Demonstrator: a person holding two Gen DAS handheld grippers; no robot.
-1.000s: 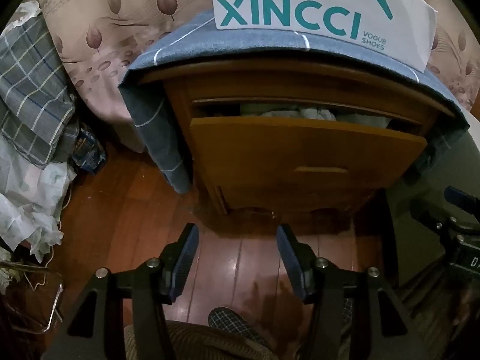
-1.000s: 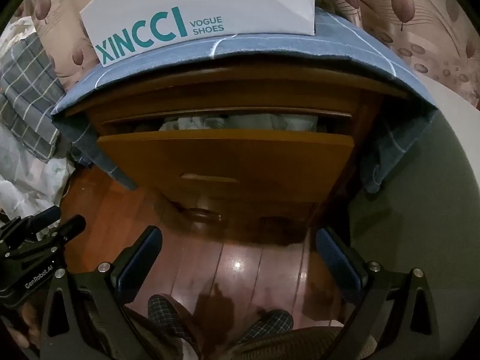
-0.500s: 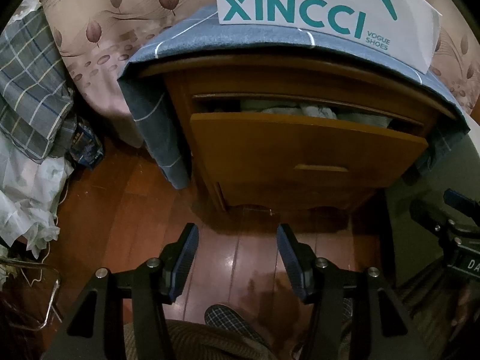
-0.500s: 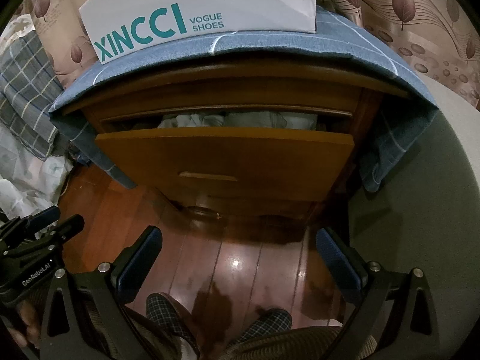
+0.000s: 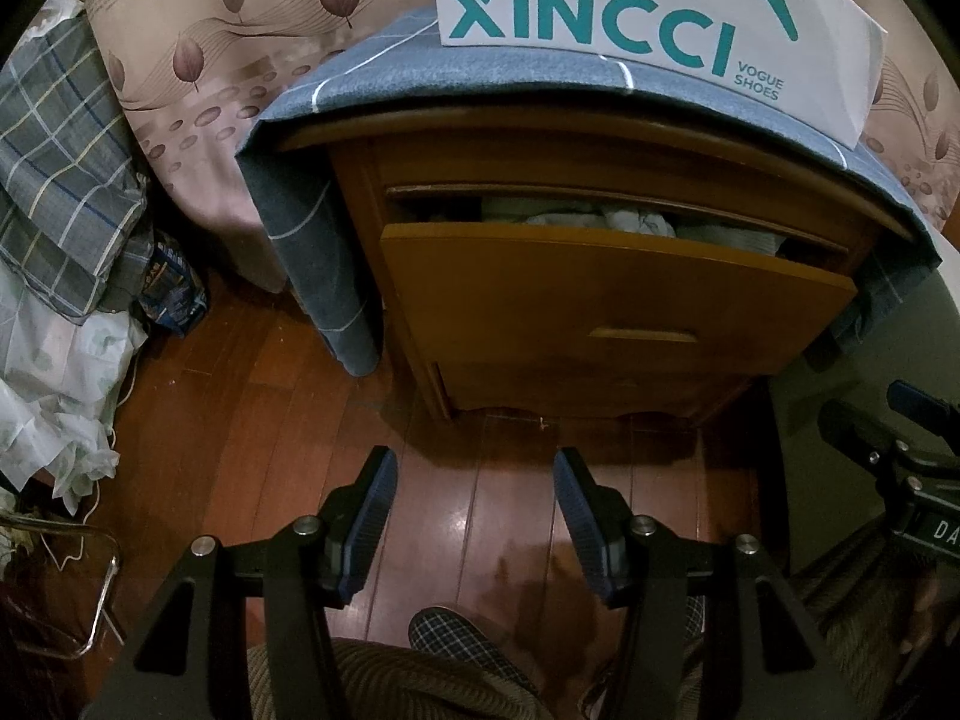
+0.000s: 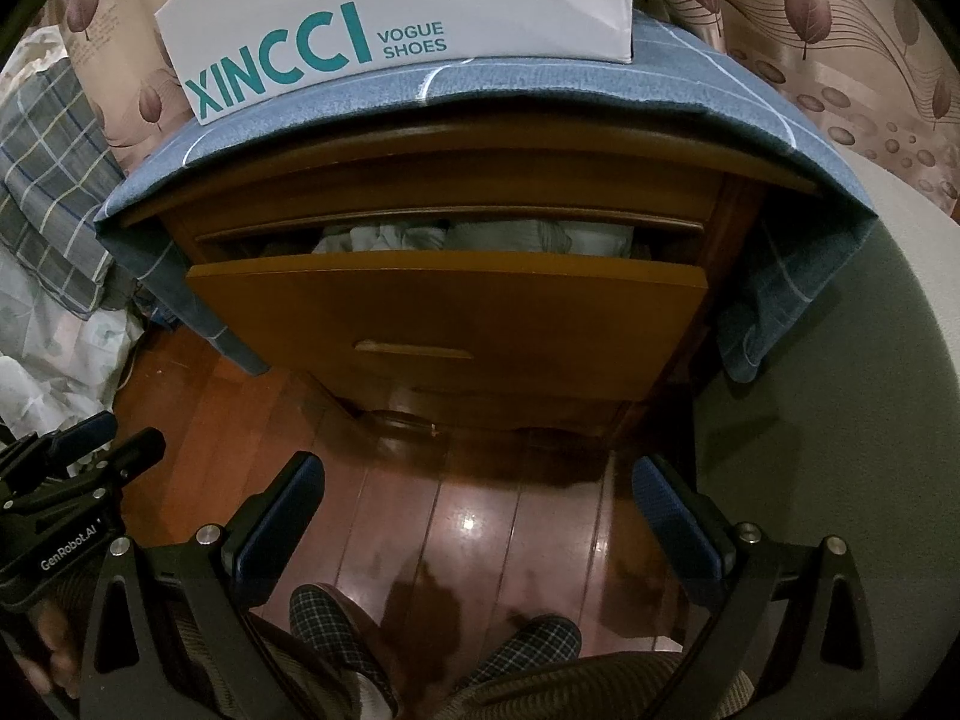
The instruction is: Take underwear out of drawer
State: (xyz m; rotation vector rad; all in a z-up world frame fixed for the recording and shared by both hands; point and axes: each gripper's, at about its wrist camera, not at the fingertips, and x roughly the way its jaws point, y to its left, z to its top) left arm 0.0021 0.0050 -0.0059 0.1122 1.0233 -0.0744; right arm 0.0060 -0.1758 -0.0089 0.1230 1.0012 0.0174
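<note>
A wooden nightstand has its top drawer (image 5: 612, 294) (image 6: 444, 312) pulled partly out. Pale grey-green folded clothes (image 5: 600, 219) (image 6: 480, 237) show in the gap above the drawer front; I cannot tell which piece is underwear. My left gripper (image 5: 474, 474) is open and empty, low above the floor in front of the nightstand. My right gripper (image 6: 480, 480) is open wider, empty, also low in front of the drawer. Each gripper shows at the edge of the other's view, the right one (image 5: 900, 450) and the left one (image 6: 78, 462).
A white XINCCI shoe box (image 5: 648, 30) (image 6: 396, 18) stands on a blue cloth (image 5: 336, 180) over the nightstand. Plaid bedding (image 5: 54, 180) and white cloth (image 5: 54, 396) lie at the left. A grey-green wall (image 6: 840, 420) is on the right. My slippers (image 6: 336, 630) rest on the wood floor.
Both views have shifted slightly, so the nightstand sits a little higher and nearer. The drawer and both grippers' openings are unchanged.
</note>
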